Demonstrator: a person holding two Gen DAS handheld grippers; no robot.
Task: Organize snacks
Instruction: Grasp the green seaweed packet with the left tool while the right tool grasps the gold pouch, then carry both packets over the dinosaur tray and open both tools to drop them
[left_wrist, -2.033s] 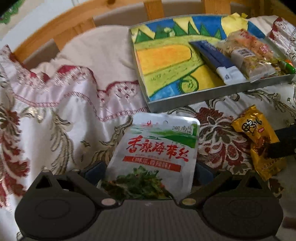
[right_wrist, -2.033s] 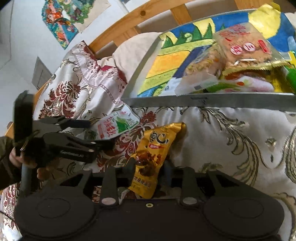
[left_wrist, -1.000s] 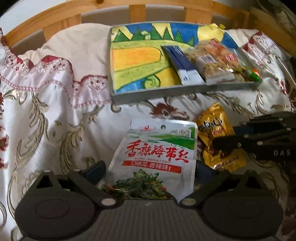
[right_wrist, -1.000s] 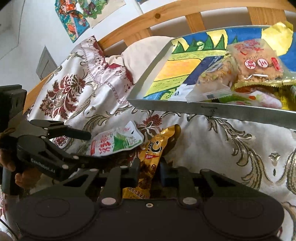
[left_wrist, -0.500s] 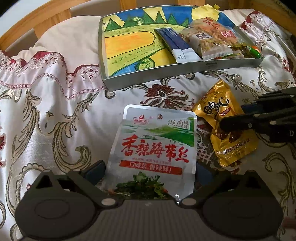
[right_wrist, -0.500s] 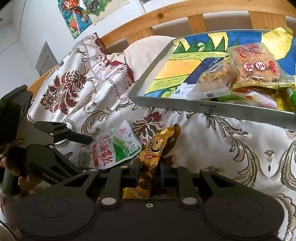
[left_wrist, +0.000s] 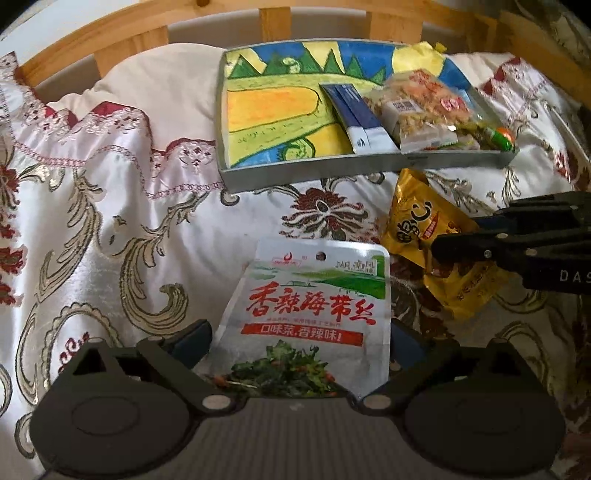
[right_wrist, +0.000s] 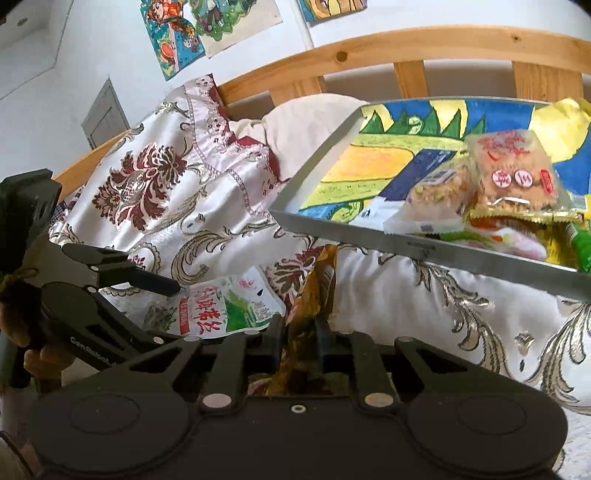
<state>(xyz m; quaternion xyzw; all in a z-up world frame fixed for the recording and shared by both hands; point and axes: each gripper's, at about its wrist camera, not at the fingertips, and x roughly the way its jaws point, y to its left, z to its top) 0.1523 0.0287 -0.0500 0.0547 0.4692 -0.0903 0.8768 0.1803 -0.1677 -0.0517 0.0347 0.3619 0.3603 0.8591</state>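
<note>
Now I am seeing the right claw (right_wrist: 299, 332) pinching the gold pouch (left_wrist: 436, 236) tighter than a second ago: its jaws are nearly together with the foil crumpling upright between them, where earlier the pouch was lying flat. I am judging that the grip is set and the lift toward the tray (left_wrist: 332, 171) can follow. The left claw (left_wrist: 299, 350) is sitting wide apart around the lower end of the seaweed packet (left_wrist: 310, 306), much as before; I cannot tell whether its pads are touching the packet's edges, so I am not counting it as held. The packet is lying flat on the bed (left_wrist: 110, 221), white and green with red lettering, just beside the gold pouch. The tray is resting beyond both, with several snacks already piled at its right end.
</note>
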